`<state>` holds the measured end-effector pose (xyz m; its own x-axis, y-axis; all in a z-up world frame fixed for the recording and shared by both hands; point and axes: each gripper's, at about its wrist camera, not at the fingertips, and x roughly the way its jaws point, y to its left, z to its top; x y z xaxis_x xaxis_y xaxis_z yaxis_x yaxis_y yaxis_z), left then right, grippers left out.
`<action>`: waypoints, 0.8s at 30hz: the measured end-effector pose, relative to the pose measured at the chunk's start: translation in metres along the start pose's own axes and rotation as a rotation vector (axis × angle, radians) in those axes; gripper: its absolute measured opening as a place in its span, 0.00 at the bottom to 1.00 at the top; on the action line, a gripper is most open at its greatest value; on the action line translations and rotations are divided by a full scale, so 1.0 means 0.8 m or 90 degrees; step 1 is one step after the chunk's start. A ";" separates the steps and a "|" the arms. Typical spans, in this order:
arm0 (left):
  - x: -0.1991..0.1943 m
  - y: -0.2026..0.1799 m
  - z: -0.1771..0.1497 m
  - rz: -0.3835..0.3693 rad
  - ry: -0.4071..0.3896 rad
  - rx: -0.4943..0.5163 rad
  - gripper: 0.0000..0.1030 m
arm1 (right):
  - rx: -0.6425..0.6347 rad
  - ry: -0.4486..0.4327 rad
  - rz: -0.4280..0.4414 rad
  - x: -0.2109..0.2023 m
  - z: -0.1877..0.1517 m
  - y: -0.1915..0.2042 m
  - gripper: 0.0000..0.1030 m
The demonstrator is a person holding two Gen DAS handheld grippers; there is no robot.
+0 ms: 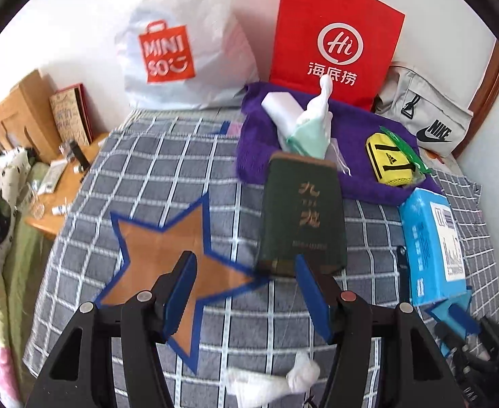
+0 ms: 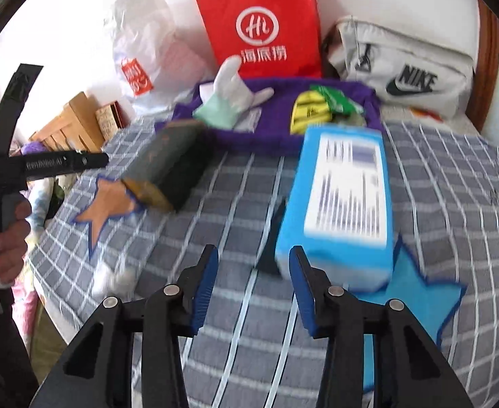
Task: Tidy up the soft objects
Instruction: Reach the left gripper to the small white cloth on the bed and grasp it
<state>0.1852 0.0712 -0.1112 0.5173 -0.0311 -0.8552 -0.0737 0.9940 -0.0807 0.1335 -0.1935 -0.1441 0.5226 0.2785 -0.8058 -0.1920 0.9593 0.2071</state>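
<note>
Checked grey bedding (image 1: 140,176) covers the bed in the left wrist view. The left gripper (image 1: 246,265) has its fingers spread, nothing between them, above an orange star patch (image 1: 154,248). A dark green box (image 1: 304,217) lies just ahead of the right finger. Behind it, a purple towel (image 1: 361,136) carries a pale green glove (image 1: 309,132) and a yellow pouch (image 1: 390,161). A blue box (image 1: 431,241) lies to the right. A crumpled white wad (image 1: 273,379) lies below the fingers.

Right wrist view: the right gripper (image 2: 254,260) has its fingers apart, empty, the right finger just beside the blue box (image 2: 344,200), which partly covers a blue star patch (image 2: 416,292). The glove (image 2: 227,102) and pouch (image 2: 309,112) rest on the towel (image 2: 249,136). A hand (image 2: 8,238) grips the other tool at left.
</note>
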 end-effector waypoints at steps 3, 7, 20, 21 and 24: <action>0.003 0.005 -0.010 -0.011 0.008 -0.009 0.57 | 0.009 0.014 -0.006 0.012 -0.021 0.002 0.42; 0.008 0.008 -0.020 -0.010 0.012 0.000 0.57 | 0.017 0.013 -0.026 0.031 -0.028 0.004 0.44; 0.030 0.035 -0.032 -0.018 0.018 -0.008 0.56 | 0.059 -0.033 -0.098 0.075 -0.027 0.007 0.49; 0.032 0.036 -0.032 -0.020 0.020 -0.010 0.56 | 0.057 -0.034 -0.109 0.078 -0.026 0.010 0.50; 0.036 0.038 -0.033 -0.027 0.023 -0.010 0.57 | 0.062 -0.036 -0.148 0.083 -0.024 0.018 0.50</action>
<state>0.1753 0.0981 -0.1520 0.4890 -0.0778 -0.8688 -0.0660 0.9899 -0.1258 0.1497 -0.1618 -0.2050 0.5890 0.0493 -0.8066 0.0183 0.9971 0.0743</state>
